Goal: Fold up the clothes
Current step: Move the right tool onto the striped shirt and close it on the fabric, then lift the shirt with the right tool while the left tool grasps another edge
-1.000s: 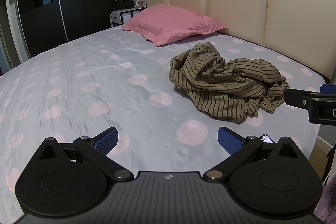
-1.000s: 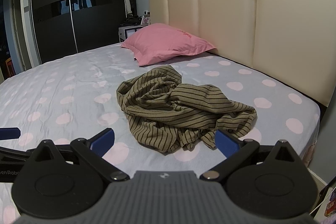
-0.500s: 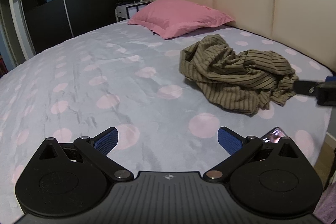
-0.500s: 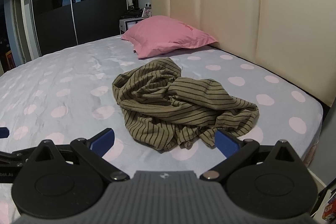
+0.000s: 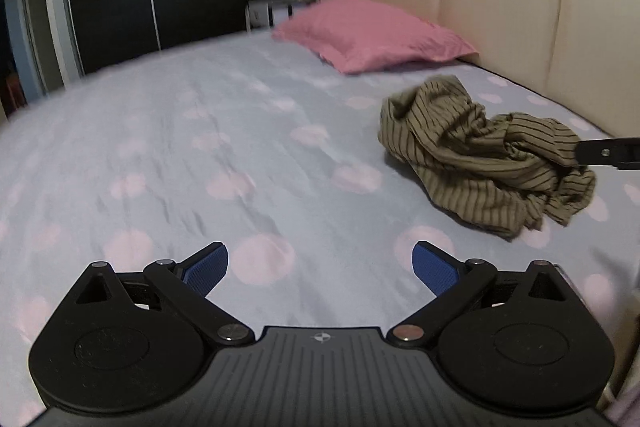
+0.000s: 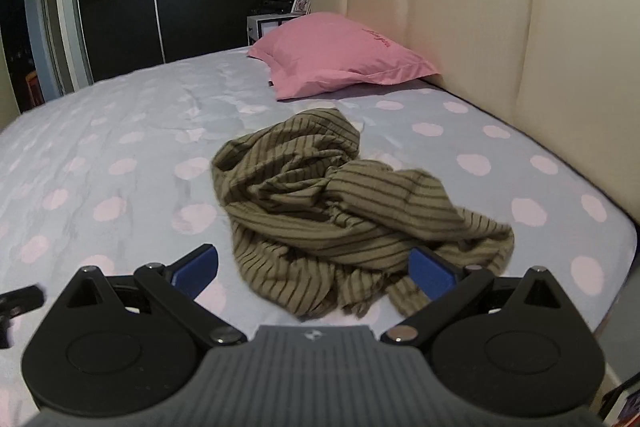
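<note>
Claws [image 5: 320, 267] [image 6: 314, 269] wide apart, empty, above shirt [image 6: 340, 211]

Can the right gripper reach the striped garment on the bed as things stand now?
Probably yes. The right gripper is open and points straight at the crumpled striped garment, which lies just ahead on the bed sheet; nothing stands between them.

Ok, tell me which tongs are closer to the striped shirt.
The right tongs: the striped shirt lies between their open fingers. The left tongs face bare sheet.
</note>
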`<state>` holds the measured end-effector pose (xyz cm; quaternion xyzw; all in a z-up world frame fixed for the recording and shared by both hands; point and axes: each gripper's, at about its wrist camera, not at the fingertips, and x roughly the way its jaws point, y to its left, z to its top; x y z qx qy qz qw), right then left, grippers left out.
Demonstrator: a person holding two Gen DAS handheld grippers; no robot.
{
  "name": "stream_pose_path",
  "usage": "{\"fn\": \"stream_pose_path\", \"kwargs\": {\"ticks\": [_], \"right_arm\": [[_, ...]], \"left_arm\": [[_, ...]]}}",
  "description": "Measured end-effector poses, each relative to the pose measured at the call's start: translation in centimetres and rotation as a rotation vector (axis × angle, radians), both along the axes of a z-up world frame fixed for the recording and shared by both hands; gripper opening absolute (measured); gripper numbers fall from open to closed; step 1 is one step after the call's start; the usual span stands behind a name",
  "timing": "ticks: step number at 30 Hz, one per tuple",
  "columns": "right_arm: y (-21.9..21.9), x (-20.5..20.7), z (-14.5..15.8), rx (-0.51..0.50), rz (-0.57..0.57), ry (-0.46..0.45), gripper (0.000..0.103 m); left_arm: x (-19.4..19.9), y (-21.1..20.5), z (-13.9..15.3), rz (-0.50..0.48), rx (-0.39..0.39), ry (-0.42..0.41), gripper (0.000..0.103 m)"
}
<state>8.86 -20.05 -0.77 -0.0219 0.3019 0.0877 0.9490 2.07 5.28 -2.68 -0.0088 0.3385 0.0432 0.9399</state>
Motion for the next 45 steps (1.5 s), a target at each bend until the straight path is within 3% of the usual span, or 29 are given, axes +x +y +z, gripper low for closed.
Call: {"fn": "stream_pose_path", "kwargs": {"ticks": [8, 21, 24, 27, 30, 32, 33, 34, 39, 45], "right_arm": [[-0.1, 4.9, -2.5, -0.036, 0.082, 0.062, 0.102], [2.1, 10.8, -7.1, -0.113, 0.137, 0.126, 0.101], [2.6, 12.3, -8.1, -0.142, 0.135, 0.15, 0.084], [2.8, 13.5, -9.0, -0.152, 0.127, 0.173, 0.081], [3.1, 14.4, -9.6, -0.184, 0.106, 0.196, 0.052], [3.3, 14.6, -9.6, -0.193, 0.094, 0.199, 0.04], [3.3, 14.7, -9.5, -0.197, 0.088, 0.198, 0.024], [3.4, 14.6, -9.2, -0.205, 0.083, 0.194, 0.017], [4.0, 13.5, -7.6, -0.172, 0.102, 0.183, 0.009], [7.2, 10.3, -4.0, -0.069, 0.254, 0.158, 0.008]], "left_arm": [[0.9, 4.3, -1.5, 0.138, -0.122, 0.009, 0.101], [3.3, 8.2, -4.9, 0.267, -0.126, 0.056, 0.101], [3.8, 8.8, -5.6, 0.287, -0.137, 0.067, 0.101], [4.1, 9.1, -6.1, 0.289, -0.128, 0.075, 0.101], [4.4, 9.0, -6.3, 0.284, -0.1, 0.087, 0.101], [4.6, 8.9, -6.3, 0.28, -0.08, 0.081, 0.101], [4.6, 8.8, -6.2, 0.28, -0.07, 0.078, 0.101], [4.6, 8.8, -6.1, 0.282, -0.059, 0.076, 0.101], [4.6, 8.3, -5.2, 0.282, 0.014, 0.08, 0.101], [3.6, 8.2, -3.6, 0.26, 0.046, 0.07, 0.101]]}}
